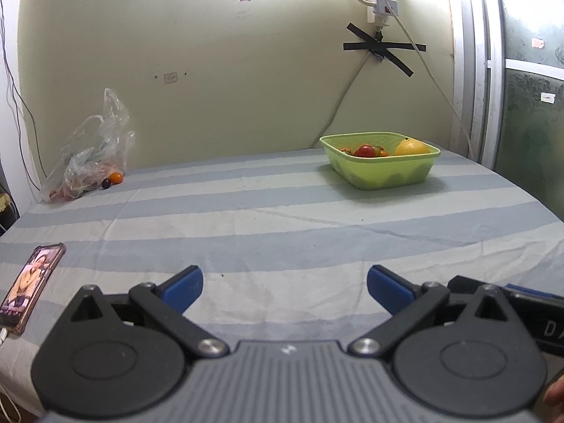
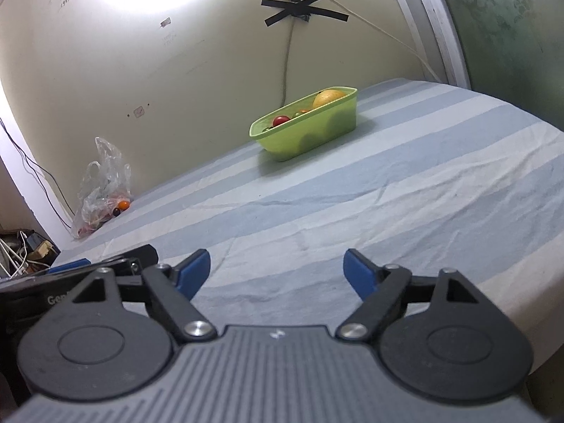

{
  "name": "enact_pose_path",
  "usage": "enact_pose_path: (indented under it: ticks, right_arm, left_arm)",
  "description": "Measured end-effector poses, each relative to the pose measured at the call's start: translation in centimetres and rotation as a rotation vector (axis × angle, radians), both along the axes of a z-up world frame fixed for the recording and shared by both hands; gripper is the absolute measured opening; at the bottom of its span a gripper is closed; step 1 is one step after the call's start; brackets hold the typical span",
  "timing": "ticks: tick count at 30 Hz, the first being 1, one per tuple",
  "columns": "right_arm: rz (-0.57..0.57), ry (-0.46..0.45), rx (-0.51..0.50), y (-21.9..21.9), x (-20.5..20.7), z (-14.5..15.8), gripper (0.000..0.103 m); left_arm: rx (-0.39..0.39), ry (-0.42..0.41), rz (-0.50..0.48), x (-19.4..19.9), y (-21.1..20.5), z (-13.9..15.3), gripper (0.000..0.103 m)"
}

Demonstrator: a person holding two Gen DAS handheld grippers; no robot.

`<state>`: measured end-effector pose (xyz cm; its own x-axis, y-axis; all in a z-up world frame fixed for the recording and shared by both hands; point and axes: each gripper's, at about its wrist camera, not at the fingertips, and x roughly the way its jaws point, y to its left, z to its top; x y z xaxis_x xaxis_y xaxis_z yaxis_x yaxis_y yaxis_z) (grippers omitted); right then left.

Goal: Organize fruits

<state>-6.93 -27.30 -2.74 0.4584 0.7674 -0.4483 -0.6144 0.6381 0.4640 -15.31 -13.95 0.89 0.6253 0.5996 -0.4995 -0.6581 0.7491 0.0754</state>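
Both grippers, left (image 1: 284,283) and right (image 2: 277,271), gape empty at lower frame; green basket (image 1: 380,172) of fruit upper right, bag (image 1: 88,151) far left

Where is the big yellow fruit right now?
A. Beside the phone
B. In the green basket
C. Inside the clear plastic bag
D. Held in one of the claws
B: the yellow fruit sits inside the green basket near the wall, next to a red fruit.
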Motion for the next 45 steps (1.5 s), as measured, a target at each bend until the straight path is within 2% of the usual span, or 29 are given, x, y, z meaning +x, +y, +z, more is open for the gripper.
enact_pose_path:
  ticks: [19,36,45]
  right_arm:
    - [-0.032,0.022,-0.02,0.1,0.1,-0.3,0.092]
    - [-0.016,-0.002,-0.058,0.8,-0.2,-0.2,0.092]
    - [-0.008,-0.02,-0.074,1.0,-0.6,-0.3,0.092]
  left_arm:
    - [-0.022,0.051,0.029,0.2,0.6,-1.1,0.103]
    - [-0.096,0.037,0.038,-0.3,1.7,-1.4,0.103]
    - [-0.103,0.039,0.043,-0.3,1.8,-1.5,0.103]
